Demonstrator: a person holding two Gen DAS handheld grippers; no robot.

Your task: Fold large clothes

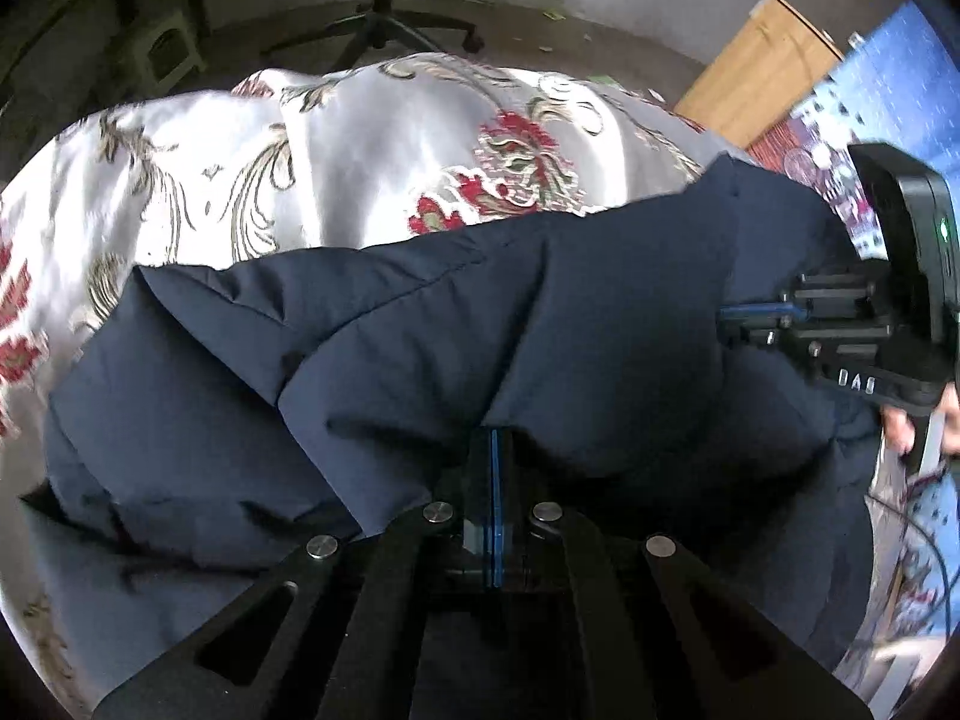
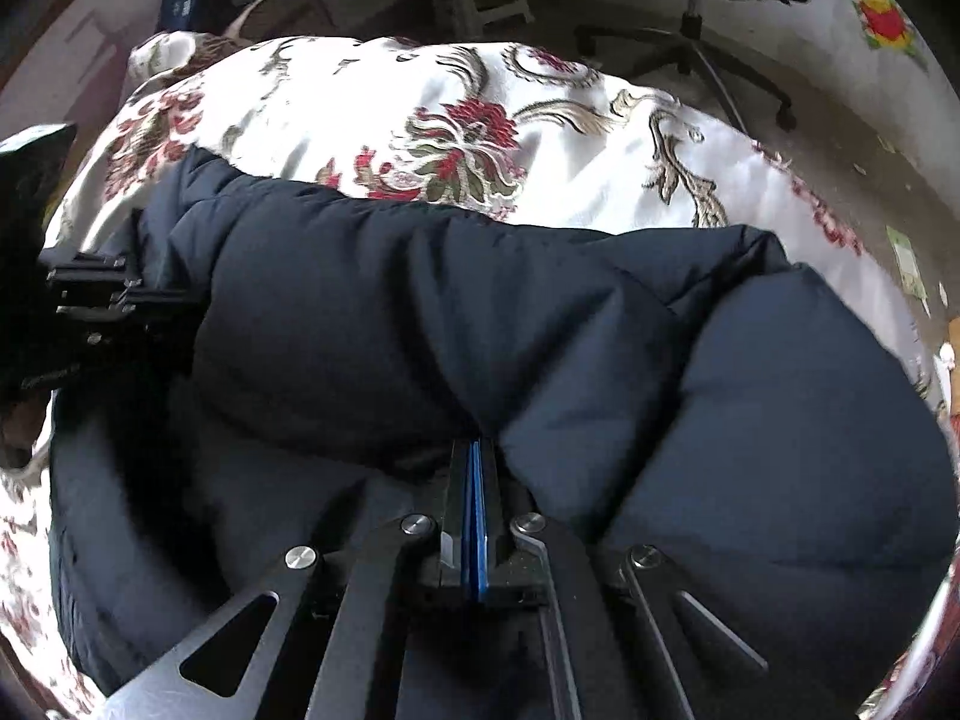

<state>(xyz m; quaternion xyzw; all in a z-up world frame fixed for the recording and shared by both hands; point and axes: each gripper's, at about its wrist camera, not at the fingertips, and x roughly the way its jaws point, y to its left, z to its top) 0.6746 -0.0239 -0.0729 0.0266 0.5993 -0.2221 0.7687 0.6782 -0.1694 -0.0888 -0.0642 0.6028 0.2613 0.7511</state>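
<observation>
A dark navy puffy jacket lies on a white cloth with red flowers. My left gripper is shut on a fold of the jacket's near edge, the fabric bulging around its fingers. My right gripper is shut on the jacket in the same way. In the left wrist view my right gripper shows at the right, pinching the jacket. In the right wrist view my left gripper shows at the left, its tips against the fabric.
The flowered cloth covers the surface under the jacket. An office chair base and a small stool stand on the floor beyond. A wooden board and a blue patterned sheet are at the right.
</observation>
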